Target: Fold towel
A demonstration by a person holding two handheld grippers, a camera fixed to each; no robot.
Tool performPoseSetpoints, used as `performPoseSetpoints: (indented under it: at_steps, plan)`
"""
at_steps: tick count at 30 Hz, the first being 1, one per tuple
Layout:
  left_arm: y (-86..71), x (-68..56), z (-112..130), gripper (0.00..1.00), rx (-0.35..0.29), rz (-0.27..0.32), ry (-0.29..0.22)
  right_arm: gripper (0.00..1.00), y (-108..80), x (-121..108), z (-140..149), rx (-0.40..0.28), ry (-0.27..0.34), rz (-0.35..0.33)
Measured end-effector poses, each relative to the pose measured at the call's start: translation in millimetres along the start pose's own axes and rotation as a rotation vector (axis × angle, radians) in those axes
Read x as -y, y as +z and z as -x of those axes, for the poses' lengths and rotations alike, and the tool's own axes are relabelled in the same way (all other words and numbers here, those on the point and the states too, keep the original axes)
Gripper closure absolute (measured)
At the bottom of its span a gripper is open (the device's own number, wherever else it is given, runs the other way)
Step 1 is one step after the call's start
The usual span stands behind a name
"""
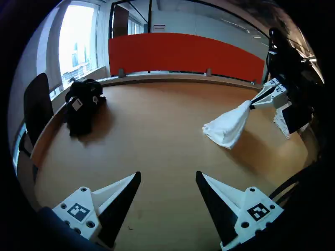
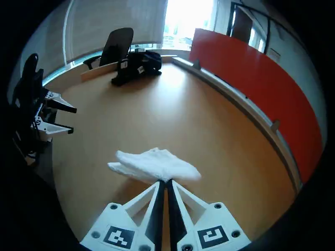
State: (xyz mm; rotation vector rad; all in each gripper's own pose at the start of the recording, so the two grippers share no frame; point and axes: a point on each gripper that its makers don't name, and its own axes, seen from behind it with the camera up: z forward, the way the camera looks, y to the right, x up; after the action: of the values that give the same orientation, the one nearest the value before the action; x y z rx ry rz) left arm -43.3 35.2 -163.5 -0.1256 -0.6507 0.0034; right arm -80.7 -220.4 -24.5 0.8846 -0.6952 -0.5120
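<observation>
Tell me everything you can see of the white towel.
The towel is white, soft-looking cloth, bunched rather than flat. The right gripper is shut on one end, holding it raised, so the cloth drapes down in a cone to the wooden table, where its lower end rests. The left gripper is open, well apart from it.

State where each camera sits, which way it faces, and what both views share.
Left gripper view: rides on the left gripper, open, facing across the wooden table toward the red partition; the right gripper holds the towel far right.
Right gripper view: rides on the right gripper, shut on the towel, facing the black bag and windows; left gripper at left.
Shared: table, towel, bag, partition, both grippers.
</observation>
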Motion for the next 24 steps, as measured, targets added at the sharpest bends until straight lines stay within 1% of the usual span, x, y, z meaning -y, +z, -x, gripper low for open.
performPoseSetpoints:
  at_steps: [6, 11, 17, 24]
  plan:
    - [-1.4, -1.5, -3.6, 0.02, -0.007, 0.007, 0.005, 0.95, -15.8, -18.2, -27.9, -0.032, -0.024, 0.03]
    - [-2.7, -1.9, -7.4, 0.02, -0.017, 0.009, 0.007, 0.95, -30.4, -33.4, -42.2, -0.046, -0.036, 0.055]
    - [-3.1, -1.1, -11.1, 0.02, -0.025, 0.011, 0.003, 0.95, -45.9, -49.4, -44.9, -0.039, -0.052, 0.079]
    - [-3.1, -2.0, -11.7, 0.02, -0.025, 0.014, 0.003, 0.95, -61.2, -67.4, -45.2, -0.042, -0.041, 0.097]
